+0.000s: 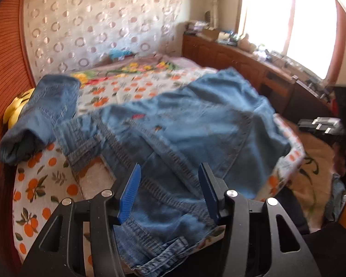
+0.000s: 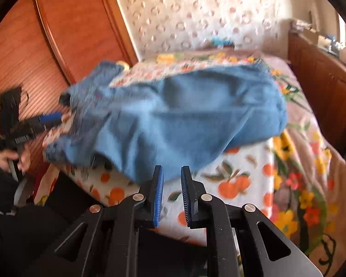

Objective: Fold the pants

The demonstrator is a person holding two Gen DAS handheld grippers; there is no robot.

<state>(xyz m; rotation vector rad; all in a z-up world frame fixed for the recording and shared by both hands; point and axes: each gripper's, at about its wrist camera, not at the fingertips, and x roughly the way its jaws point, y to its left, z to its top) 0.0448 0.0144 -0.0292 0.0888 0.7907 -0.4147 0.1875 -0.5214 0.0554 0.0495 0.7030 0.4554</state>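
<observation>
Blue denim pants (image 1: 196, 120) lie spread and rumpled across the bed, waistband toward me in the left wrist view. My left gripper (image 1: 170, 173) is open, its blue pads (image 1: 132, 191) standing wide on either side of the elastic waistband without pressing it. The right wrist view shows the same pants (image 2: 184, 115) as a blurred blue mound. My right gripper (image 2: 171, 173) hovers just short of their near edge over the sheet, jaws a narrow gap apart with nothing between them. The left gripper (image 2: 50, 117) shows at the pants' left end, held by a hand (image 2: 9, 159).
A second folded denim piece (image 1: 41, 113) lies at the bed's far left by a yellow object (image 1: 16, 110). The bed has an orange-print sheet (image 2: 237, 161) over a floral blanket (image 2: 306, 196). A wooden wardrobe (image 2: 57, 34) stands left, a cluttered wooden cabinet (image 1: 230, 55) right.
</observation>
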